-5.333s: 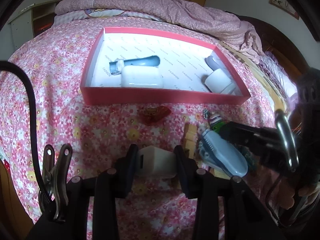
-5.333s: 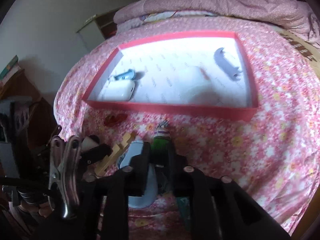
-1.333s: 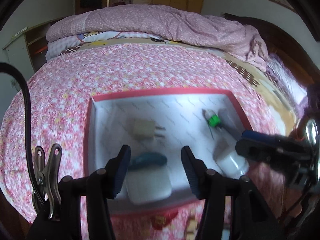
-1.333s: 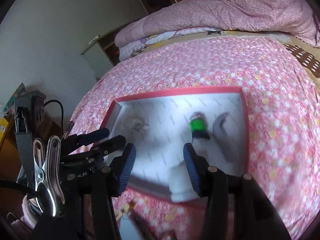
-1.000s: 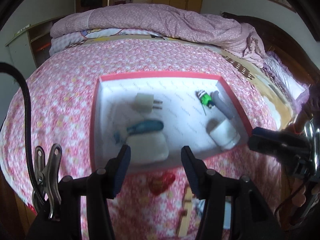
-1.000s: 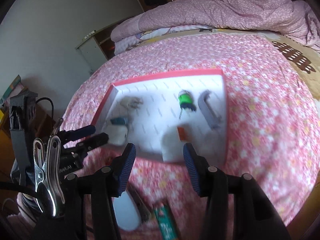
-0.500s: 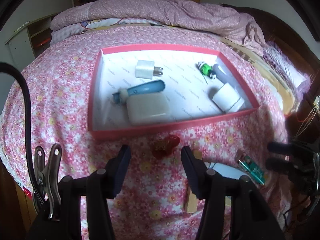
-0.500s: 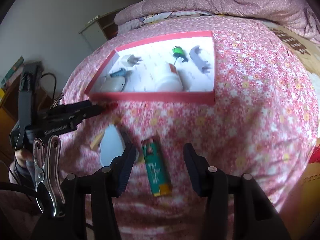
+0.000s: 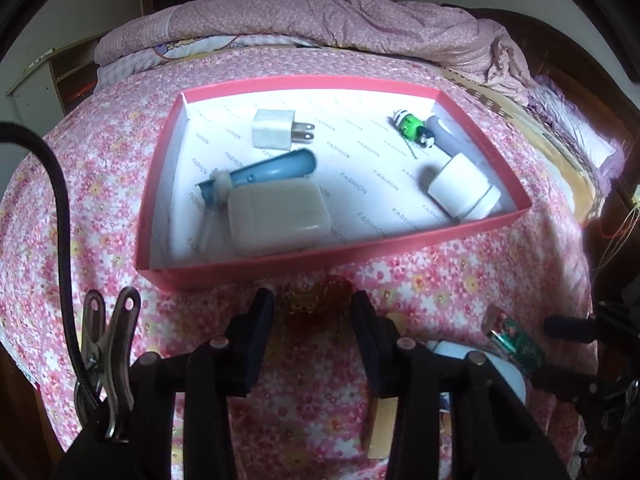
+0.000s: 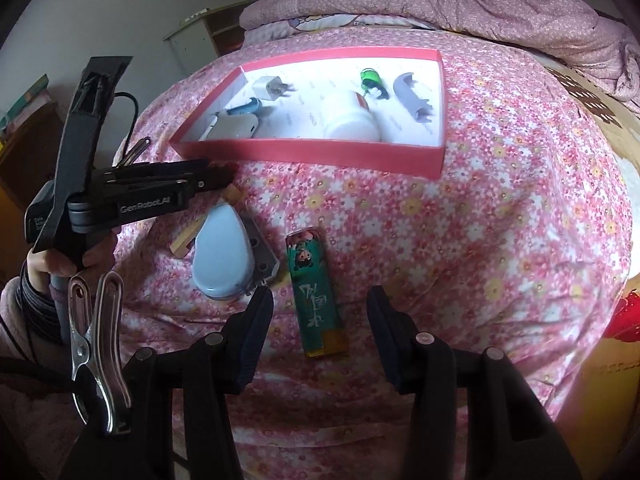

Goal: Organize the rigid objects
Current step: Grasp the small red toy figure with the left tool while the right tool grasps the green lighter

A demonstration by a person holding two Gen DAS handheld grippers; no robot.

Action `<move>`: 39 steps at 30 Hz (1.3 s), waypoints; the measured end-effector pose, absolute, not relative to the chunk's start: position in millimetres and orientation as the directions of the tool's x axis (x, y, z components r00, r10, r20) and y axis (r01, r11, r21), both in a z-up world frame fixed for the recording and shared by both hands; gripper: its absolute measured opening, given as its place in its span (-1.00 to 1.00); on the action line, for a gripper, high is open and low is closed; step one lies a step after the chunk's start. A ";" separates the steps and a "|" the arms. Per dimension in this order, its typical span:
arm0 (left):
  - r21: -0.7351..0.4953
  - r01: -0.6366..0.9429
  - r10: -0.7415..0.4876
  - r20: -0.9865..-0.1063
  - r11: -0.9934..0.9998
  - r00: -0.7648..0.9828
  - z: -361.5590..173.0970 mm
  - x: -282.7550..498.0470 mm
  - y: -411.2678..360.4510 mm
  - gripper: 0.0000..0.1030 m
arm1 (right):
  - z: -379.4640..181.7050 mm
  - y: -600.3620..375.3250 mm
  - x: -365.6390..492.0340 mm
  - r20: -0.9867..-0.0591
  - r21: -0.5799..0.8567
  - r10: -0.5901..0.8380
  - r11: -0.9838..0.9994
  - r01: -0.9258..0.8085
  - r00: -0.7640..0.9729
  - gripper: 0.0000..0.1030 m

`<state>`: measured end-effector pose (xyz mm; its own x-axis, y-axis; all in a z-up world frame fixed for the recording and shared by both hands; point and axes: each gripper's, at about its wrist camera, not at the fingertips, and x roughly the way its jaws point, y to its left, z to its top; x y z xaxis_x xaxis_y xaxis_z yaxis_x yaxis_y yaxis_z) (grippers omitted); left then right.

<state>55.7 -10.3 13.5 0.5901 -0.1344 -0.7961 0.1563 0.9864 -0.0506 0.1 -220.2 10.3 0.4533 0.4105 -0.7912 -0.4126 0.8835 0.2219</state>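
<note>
A red hair clip [image 9: 316,308] lies on the flowered bedspread just in front of the red box [image 9: 344,252]. My left gripper [image 9: 314,318] hangs over it with the clip between its fingertips; its jaws are closing and the pads do not visibly press on the clip. In the right wrist view a green lighter [image 10: 316,296] lies on the bedspread between the fingers of my right gripper [image 10: 320,316], which stands open without touching it. The left gripper [image 10: 216,176] reaches in from the left there, and a hand holds it.
The box holds a white plug [image 9: 276,130], a blue tube [image 9: 272,168], a white case [image 9: 276,216], a white bottle [image 9: 464,186], a green toy [image 9: 408,122] and a grey clip [image 9: 444,140]. A pale blue oval gadget [image 10: 222,256] and a wooden clothespin [image 10: 188,240] lie left of the lighter.
Both grippers have drawn back from over the box and sunk toward the bedspread. The left jaws are narrower than before. The plug and green toy, held earlier, now lie in the box.
</note>
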 end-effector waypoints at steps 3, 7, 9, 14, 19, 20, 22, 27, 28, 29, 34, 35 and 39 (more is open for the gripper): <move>-0.073 0.151 -0.149 -0.792 0.986 0.592 13.7 55.6 -7.0 -0.18 | 8.7 -216.7 -1.0 -0.797 0.207 0.400 0.885 -0.417 0.453 -0.01; -0.045 0.148 -0.125 -0.795 0.988 0.594 13.5 54.3 -11.2 -0.18 | 0.9 -214.0 -0.5 -0.808 0.203 0.389 0.889 -0.410 0.443 -0.02; -0.016 0.153 -0.104 -0.800 0.988 0.591 12.4 55.4 -17.0 -0.16 | -2.5 -217.0 -1.7 -0.797 0.217 0.401 0.888 -0.405 0.452 -0.01; -0.013 0.157 -0.104 -0.801 0.987 0.590 11.3 56.0 -18.5 -0.12 | -4.0 -227.5 -2.4 -0.767 0.278 0.452 0.874 -0.399 0.455 -0.01; 0.009 0.158 -0.089 -0.795 0.987 0.600 11.2 53.1 -19.2 -0.15 | -6.2 -224.1 -7.6 -0.752 0.248 0.440 0.878 -0.409 0.491 -0.01; 0.007 0.162 -0.093 -0.793 0.987 0.602 11.6 52.2 -19.5 -0.19 | -6.6 -222.5 -9.2 -0.753 0.233 0.431 0.881 -0.411 0.497 -0.01; -0.006 0.174 -0.112 -0.789 0.985 0.604 12.3 49.9 -18.4 -0.41 | -6.6 -217.0 -11.6 -0.759 0.193 0.404 0.889 -0.415 0.510 -0.01; -0.056 0.180 -0.155 -0.782 0.982 0.604 13.3 47.6 -13.4 -0.56 | -8.3 -218.6 -12.9 -0.745 0.192 0.407 0.889 -0.415 0.528 -0.03; -0.073 0.179 -0.167 -0.780 0.981 0.602 13.9 47.7 -11.0 -0.56 | -8.6 -219.4 -12.5 -0.744 0.195 0.407 0.891 -0.411 0.530 -0.06; -0.081 0.178 -0.173 -0.779 0.981 0.602 14.4 47.1 -10.4 -0.56 | -8.7 -220.2 -12.1 -0.743 0.195 0.405 0.893 -0.406 0.533 -0.12; -0.098 0.189 -0.195 -0.765 0.977 0.614 20.0 41.0 -10.6 -0.56 | -8.9 -224.5 -13.5 -0.733 0.192 0.396 0.900 -0.390 0.553 -0.28; -0.099 0.194 -0.200 -0.758 0.976 0.620 22.9 38.4 -10.5 -0.56 | -8.7 -225.2 -13.8 -0.730 0.196 0.398 0.900 -0.389 0.555 -0.30; -0.096 0.198 -0.202 -0.748 0.976 0.632 31.9 32.6 -10.8 -0.56 | -4.0 -225.9 -14.2 -0.721 0.211 0.419 0.891 -0.402 0.551 -0.38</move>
<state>32.6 -10.8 31.9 0.6324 -0.2019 -0.7478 0.1980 0.9755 -0.0959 -14.2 -225.9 -4.0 0.5513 0.4194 -0.7212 -0.4018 0.8911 0.2110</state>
